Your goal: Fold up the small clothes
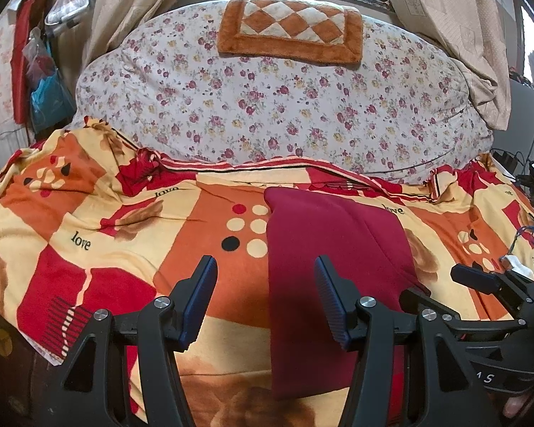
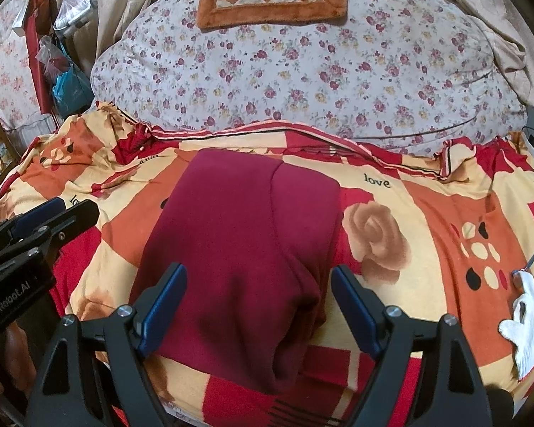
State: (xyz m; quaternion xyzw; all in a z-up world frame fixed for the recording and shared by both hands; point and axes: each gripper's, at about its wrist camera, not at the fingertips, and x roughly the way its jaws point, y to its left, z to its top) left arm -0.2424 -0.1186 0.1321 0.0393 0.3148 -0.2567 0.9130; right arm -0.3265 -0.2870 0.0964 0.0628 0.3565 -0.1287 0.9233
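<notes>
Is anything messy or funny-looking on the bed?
The dark red garment lies neatly folded on the blanket. One odd bit: a small white cloth thing lies alone near the blanket's right edge, away from the garment. Both tongs, left and right, are open and hold nothing.

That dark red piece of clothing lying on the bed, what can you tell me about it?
The dark red garment is one plain colour, of soft, thick-looking knit with no print. It lies flat on the patterned blanket, already folded into a long narrow shape, with a fold line running down it and a rounded, doubled near end. Both grippers, left and right, hang open just above its near end; neither holds it.
</notes>
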